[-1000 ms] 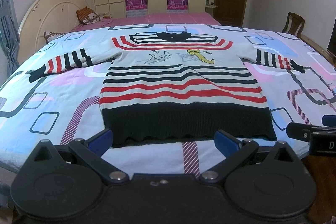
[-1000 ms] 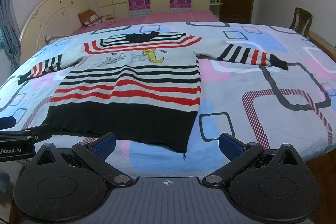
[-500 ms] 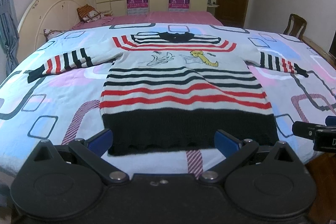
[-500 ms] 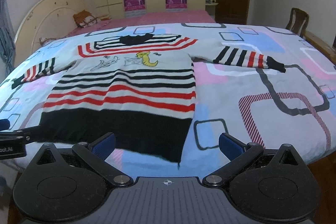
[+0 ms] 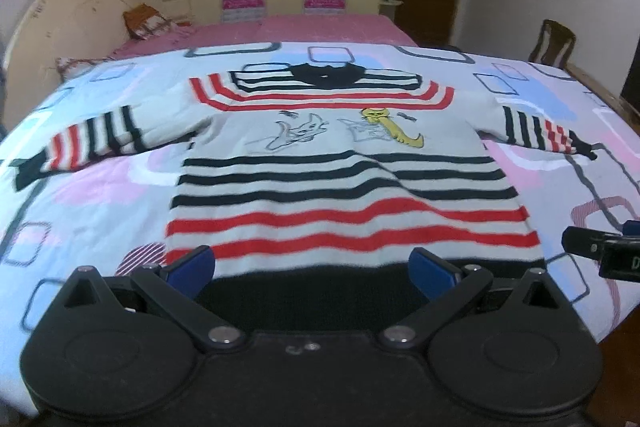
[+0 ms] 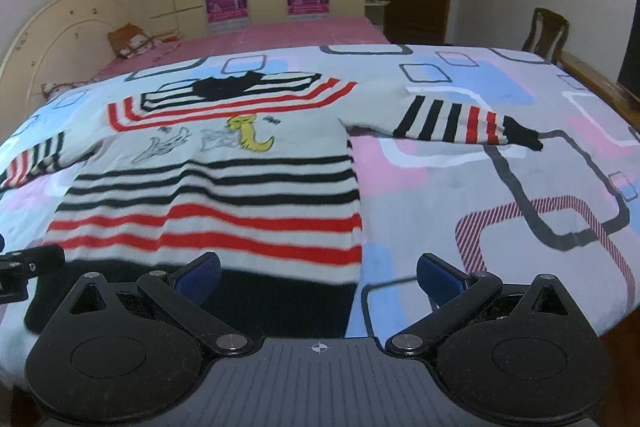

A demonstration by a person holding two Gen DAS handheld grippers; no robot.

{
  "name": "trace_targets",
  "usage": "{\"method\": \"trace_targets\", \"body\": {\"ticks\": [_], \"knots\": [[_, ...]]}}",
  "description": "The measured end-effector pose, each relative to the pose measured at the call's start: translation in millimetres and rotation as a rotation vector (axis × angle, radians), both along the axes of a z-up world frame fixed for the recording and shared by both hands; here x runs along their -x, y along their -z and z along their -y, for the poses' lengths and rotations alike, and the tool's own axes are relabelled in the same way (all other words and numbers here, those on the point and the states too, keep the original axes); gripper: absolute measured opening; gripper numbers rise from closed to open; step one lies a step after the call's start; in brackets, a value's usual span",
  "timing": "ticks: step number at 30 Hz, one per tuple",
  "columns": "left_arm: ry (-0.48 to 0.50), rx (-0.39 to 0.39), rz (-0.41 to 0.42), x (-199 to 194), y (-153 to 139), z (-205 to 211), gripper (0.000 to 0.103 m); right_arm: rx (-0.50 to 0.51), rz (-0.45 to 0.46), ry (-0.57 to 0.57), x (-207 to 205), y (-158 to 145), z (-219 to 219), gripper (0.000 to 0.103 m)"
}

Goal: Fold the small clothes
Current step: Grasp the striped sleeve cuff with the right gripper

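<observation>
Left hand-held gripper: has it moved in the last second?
Yes. The left hand-held gripper advanced toward the sweater; its open fingers now overlap the black hem, previously ahead of them.

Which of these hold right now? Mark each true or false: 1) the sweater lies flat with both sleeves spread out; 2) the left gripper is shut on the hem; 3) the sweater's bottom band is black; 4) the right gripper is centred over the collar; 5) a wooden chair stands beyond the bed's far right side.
1) True: the sweater lies face up, sleeves out to both sides.
2) False: the left gripper is open, jaws wide apart above the hem, holding nothing.
3) True: the bottom band is black.
4) False: the right gripper is open near the hem's right corner; the collar lies at the far end.
5) True: the chair stands there.
</observation>
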State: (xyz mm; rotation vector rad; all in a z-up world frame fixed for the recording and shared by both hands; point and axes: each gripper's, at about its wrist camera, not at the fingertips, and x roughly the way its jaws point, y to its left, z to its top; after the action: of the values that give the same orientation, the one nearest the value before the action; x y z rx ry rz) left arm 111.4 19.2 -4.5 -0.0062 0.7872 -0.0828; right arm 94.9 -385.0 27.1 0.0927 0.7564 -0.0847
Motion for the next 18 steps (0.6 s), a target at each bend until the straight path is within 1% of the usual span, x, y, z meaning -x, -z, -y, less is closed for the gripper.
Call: {"method": "trace_targets", "body": {"ticks": [4,7,9,12,14,18], "knots": [[0.068,0.025,0.005,-25,-1,3,0.103,0.007,0.01,0.045,-21,-2,6,0.103],[0.089,0.061,0.011,-41,1,6,0.103,0.002,0.017,0.089,-34,-3,20,0.103],[0.086,0.064,0.008,-52,3,10,0.103,-0.006,0.018,0.124,-42,-4,33,0.103],[0.097,0.063,0.007,-69,7,19,0.103,-0.014,0.016,0.171,-56,-4,59,0.103],[0.101,0.066,-0.002,-82,13,25,0.103,-0.041,0.02,0.2,-67,-3,82,0.103],[0.065,0.08,-0.017,-109,21,36,0.103,-0.093,0.028,0.263,-94,4,129,0.103]]}}
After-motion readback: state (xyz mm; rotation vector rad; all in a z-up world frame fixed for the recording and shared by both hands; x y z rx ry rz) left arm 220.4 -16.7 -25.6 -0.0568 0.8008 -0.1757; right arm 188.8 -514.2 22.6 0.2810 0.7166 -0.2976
